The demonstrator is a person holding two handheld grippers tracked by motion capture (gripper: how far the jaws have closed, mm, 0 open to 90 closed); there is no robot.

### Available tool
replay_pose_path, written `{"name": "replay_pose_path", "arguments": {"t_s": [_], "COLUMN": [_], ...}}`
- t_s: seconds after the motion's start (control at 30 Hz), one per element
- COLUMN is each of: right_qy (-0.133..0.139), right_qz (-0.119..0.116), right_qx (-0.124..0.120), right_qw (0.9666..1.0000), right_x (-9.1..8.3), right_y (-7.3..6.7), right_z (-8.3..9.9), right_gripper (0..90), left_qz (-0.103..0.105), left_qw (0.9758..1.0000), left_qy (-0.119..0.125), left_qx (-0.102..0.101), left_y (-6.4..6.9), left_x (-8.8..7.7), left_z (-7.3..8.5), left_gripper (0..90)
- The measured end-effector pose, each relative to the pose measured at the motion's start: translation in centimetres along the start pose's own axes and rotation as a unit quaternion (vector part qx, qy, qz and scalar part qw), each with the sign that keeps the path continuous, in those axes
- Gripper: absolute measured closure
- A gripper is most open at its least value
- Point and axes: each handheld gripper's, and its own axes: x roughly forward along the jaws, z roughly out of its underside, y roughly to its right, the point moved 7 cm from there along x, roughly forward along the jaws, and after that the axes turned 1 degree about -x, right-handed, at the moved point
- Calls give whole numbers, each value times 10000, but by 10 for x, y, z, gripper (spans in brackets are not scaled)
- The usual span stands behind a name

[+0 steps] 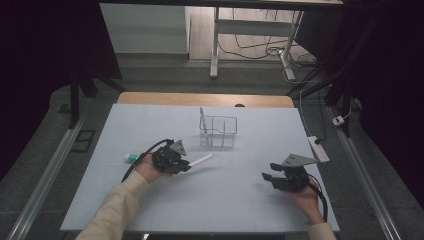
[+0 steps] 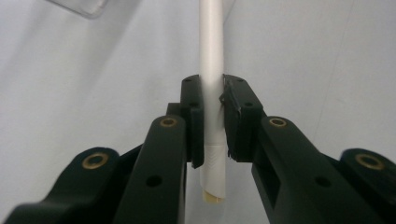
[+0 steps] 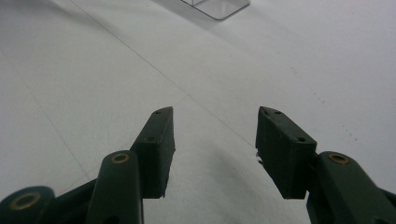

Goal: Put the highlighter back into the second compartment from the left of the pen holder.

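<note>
White table point(image 1: 225, 190); left gripper point(image 2: 213, 116) clamps slim white tube point(image 2: 211, 56).

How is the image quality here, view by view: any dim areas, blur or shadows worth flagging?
High view: dark surroundings, the pale table evenly lit but soft. Left gripper view: the left gripper is sharp where it clamps the white cylindrical stick, whose far end blurs. Right gripper view: the open right gripper casts a soft shadow on the table; the clear plastic box is defocused.
</note>
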Motion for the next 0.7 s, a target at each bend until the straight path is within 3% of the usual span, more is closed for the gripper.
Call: {"name": "replay_pose_path", "arguments": {"t_s": [0.33, 0.7], "right_qy": [54, 133], "right_qz": [-60, -115], "right_qx": [12, 84], "right_qw": [10000, 9998], "right_x": [0, 1], "right_y": [-3, -5], "right_z": [-2, -4], "right_gripper": [463, 458], "left_qz": [-56, -47], "left_qw": [9977, 9960], "left_qy": [572, 789], "left_qx": [-372, -417], "left_y": [-6, -4], "left_x": [-15, -17], "left_z": [3, 0], "left_gripper": [788, 788]}}
